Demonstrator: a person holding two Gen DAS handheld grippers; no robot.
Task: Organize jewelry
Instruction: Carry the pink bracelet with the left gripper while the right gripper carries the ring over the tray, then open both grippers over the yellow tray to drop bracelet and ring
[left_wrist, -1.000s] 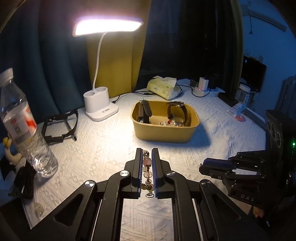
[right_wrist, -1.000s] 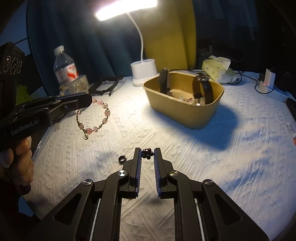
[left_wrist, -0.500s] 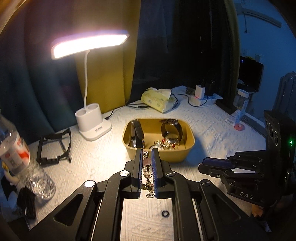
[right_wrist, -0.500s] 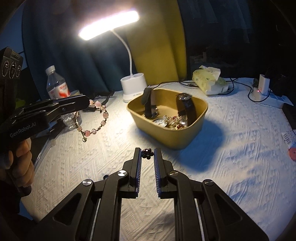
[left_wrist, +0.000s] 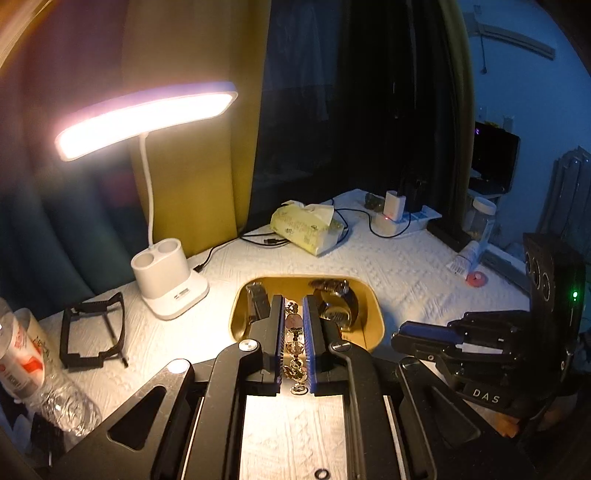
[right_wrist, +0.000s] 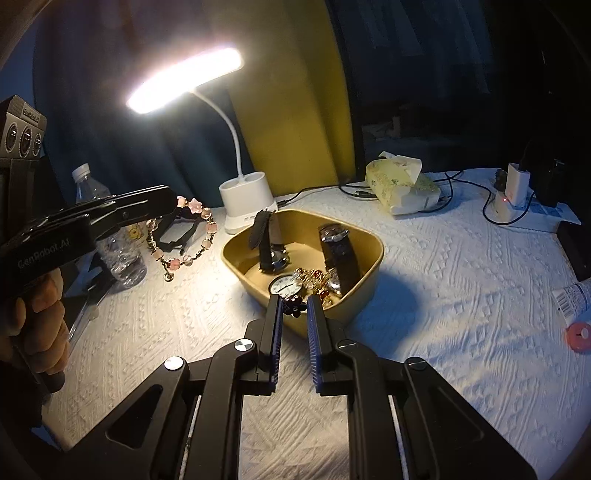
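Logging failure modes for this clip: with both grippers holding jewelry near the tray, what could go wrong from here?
1. The bracelet hangs from the left gripper beside the tray, not over it; released now, it would likely land on the cloth.
2. The right gripper pinches a small dark piece only at its tips, so it might slip.
3. The dangling bracelet could snag the watch standing in the tray.
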